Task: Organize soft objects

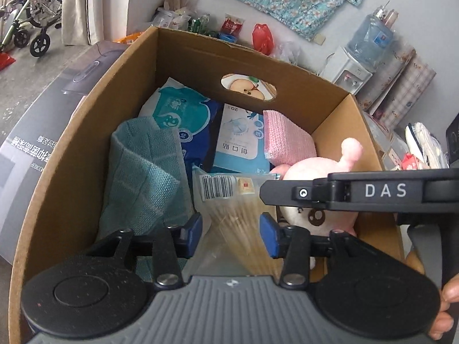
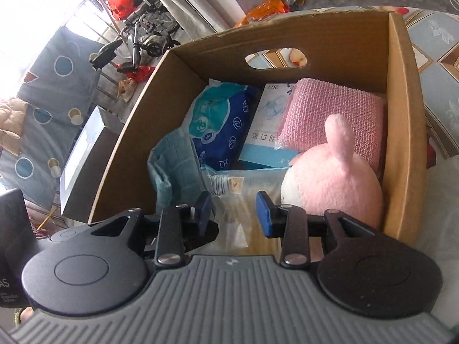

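A cardboard box [image 1: 71, 149] [image 2: 401, 114] holds a teal towel [image 1: 143, 172] [image 2: 175, 166], a blue wipes pack [image 1: 186, 120] [image 2: 226, 123], a light blue plaster box [image 1: 241, 140] [image 2: 264, 132], a pink knitted cloth [image 1: 287, 137] [image 2: 335, 106], a pink plush toy [image 1: 312, 166] [image 2: 335, 183] and a clear bag of thin sticks [image 1: 229, 215] [image 2: 238, 200]. My left gripper [image 1: 231, 228] is open above the stick bag, holding nothing. My right gripper [image 2: 233, 210] is open over the same bag, beside the plush. The right gripper's body crosses the left wrist view [image 1: 358, 192].
A grey appliance carton [image 1: 37, 132] stands left of the box. A water dispenser [image 1: 361, 57], bags and bottles [image 1: 229, 25] sit behind it. A wheelchair [image 1: 31, 20] is far left. A patterned tablecloth [image 2: 439, 91] lies under the box.
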`<state>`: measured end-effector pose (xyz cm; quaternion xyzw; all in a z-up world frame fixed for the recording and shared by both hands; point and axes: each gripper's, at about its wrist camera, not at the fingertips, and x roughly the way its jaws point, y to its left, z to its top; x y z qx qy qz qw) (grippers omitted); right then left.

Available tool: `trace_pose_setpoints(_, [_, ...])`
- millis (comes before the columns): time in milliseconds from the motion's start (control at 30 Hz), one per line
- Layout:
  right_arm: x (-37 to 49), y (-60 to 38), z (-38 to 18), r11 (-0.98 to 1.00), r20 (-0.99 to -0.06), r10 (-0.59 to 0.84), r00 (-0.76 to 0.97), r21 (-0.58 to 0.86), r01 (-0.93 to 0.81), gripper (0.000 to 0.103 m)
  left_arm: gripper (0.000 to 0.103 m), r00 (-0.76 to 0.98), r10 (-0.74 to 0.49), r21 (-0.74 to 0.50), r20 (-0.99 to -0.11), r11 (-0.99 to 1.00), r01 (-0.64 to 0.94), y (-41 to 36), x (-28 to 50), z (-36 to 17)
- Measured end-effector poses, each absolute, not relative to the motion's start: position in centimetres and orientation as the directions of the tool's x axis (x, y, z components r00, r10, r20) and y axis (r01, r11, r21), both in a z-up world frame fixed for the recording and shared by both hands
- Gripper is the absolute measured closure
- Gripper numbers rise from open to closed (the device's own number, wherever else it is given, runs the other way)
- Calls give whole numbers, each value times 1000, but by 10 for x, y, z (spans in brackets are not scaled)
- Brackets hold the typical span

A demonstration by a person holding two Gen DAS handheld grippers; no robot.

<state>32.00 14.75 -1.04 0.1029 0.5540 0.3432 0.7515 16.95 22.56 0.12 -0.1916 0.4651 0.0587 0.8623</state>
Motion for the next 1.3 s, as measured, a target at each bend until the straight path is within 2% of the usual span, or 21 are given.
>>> trace_pose_setpoints(100, [318, 142, -6, 734, -749, 643, 161, 543, -409, 68, 53, 565, -77, -281, -822, 917, -284, 225, 170, 3])
trace_pose_setpoints(167, [317, 137, -2, 716, -725, 668, 168, 566, -409, 64, 46, 573, -71, -282, -817, 915, -288, 222, 170, 6])
trace_pose_setpoints(433, [287, 82, 33, 601, -560, 795, 232, 681, -418, 51, 29, 654, -49, -252, -755, 942, -220, 195, 143, 33])
trace_pose_setpoints(567, [267, 40, 55, 569, -515, 821, 248, 698, -435, 47, 22, 687, -48, -215, -725, 964, -158, 172, 127, 53])
trace_pose_setpoints(700, [248, -21, 79, 586, -495, 811, 313, 686, -431, 36, 15, 727, -86, -183, -681, 982, -55, 142, 110, 78])
trace_pose_setpoints(900, [230, -119, 113, 674, -476, 730, 490, 618, -404, 29, 11, 758, -149, -115, -636, 989, 98, 92, 107, 108])
trace_pose_setpoints(1067, [247, -166, 112, 788, -523, 606, 600, 497, -364, 23, 11, 758, -184, -84, -626, 982, 169, 50, 124, 104])
trace_pose_setpoints(1300, [328, -182, 45, 886, -676, 463, 574, 358, -294, 24, 11, 707, -240, -114, -665, 969, 222, 6, 142, 71])
